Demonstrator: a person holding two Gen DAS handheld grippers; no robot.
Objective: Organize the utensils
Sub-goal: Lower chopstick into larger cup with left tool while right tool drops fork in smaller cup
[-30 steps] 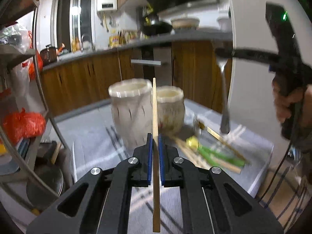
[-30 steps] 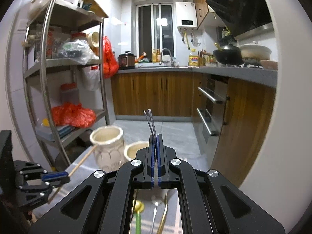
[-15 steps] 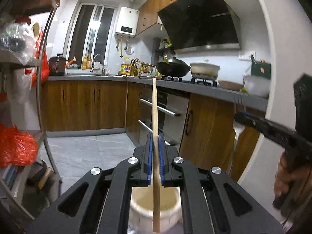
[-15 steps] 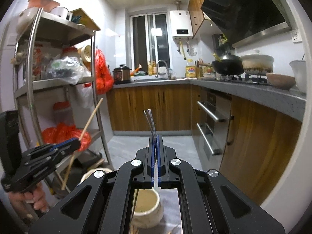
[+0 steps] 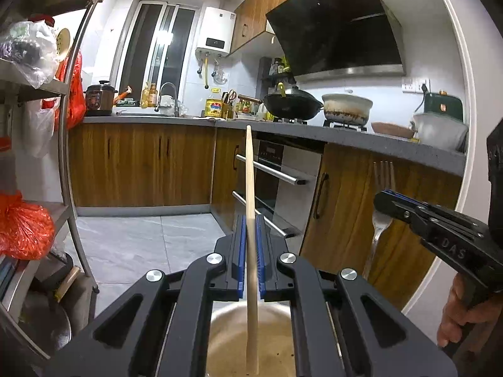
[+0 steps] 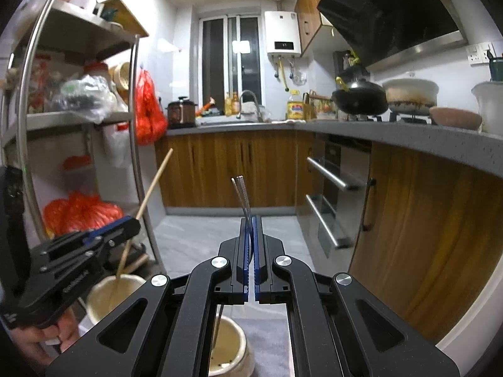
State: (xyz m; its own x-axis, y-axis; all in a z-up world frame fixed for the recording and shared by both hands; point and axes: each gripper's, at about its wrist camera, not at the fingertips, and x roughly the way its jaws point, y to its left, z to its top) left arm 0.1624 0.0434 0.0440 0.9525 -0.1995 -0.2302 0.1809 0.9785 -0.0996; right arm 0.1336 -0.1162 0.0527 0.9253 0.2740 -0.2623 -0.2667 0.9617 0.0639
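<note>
A narrow kitchen with white walls and a grey tiled floor (image 5: 135, 238). Wood-fronted cabinets (image 6: 226, 172) run under a grey worktop (image 6: 408, 132) that turns the far corner. A dark window (image 6: 231, 59) sits at the back, a black range hood (image 5: 339, 28) hangs right, a steel shelf rack (image 6: 78, 116) stands left

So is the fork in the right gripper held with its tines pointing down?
No, the fork stands tines up in the right gripper.

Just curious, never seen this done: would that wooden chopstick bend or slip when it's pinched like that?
Probably stiff: the chopstick stays straight in the shut left gripper. It looks thin and light. Smooth and round, it could slide down or roll once loose.
</note>
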